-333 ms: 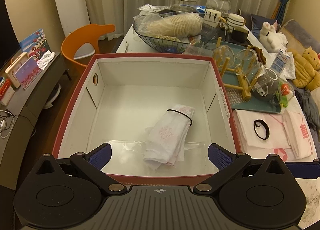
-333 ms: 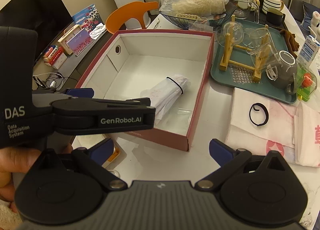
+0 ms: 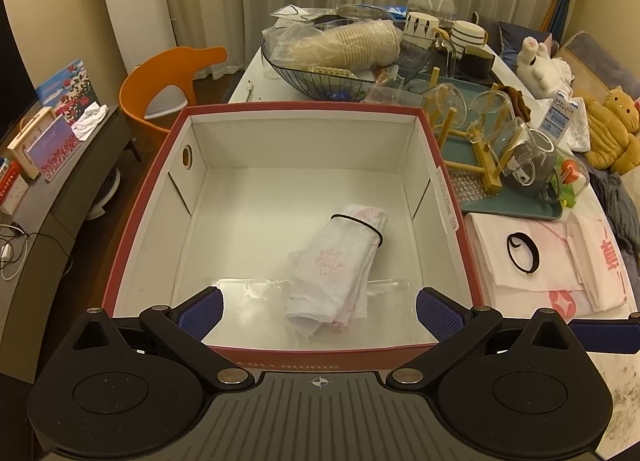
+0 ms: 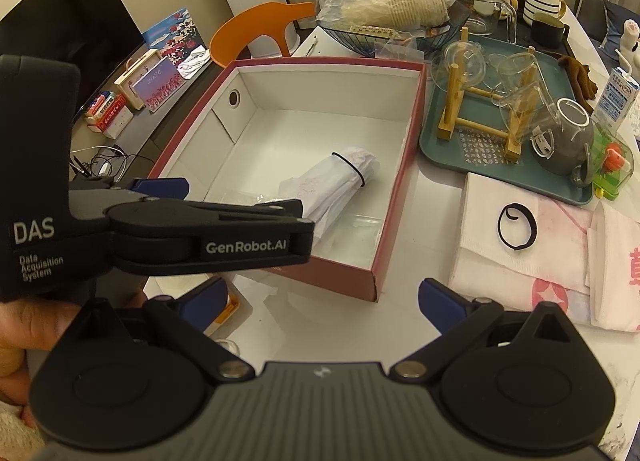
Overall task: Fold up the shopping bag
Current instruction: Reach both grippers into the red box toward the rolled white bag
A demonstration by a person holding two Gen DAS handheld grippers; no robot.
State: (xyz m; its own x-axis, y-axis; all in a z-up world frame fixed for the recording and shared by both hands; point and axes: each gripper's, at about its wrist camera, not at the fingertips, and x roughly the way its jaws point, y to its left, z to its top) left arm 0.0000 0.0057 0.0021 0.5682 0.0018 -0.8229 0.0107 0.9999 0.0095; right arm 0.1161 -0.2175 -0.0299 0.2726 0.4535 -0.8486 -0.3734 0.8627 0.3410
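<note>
Shopping bag, rolled (image 3: 338, 267): a white bundle with faint pink print, bound near its far end by a black band (image 3: 362, 224), lying on the floor of the box toward the near right part.
Orange chair (image 3: 176, 73): at the far left, beyond the box, beside the bench edge.
Person's hand (image 4: 24, 325): seen in the right wrist view at the lower left, gripping the handle of the left tool.
Left hand-held gripper (image 3: 320, 311): poised above the near wall of the box, blue pads spread wide with nothing between them; the rolled bag lies just ahead of the gap, untouched.
Box (image 3: 132, 229): red outside, white inside, open-topped, with a round hole in its left wall; a clear plastic sheet (image 3: 248, 287) lies flat on its floor, partly under the rolled bag.
Wire basket (image 3: 320, 77): behind the box, holding a plastic sleeve of paper cups.
Right hand-held gripper (image 4: 322, 297): over the bare bench (image 4: 416, 229) in front of the box's near right corner, pads set wide apart, empty.
Teal tray (image 4: 444, 153): right of the box, carrying a wooden rack with glassware.
Flat shopping bags (image 4: 516, 261): white and pink, lying spread on the bench right of the box and in front of the tray, overlapping one another.
Loose black band (image 4: 516, 232): a loop resting on top of the nearest flat bag.
</note>
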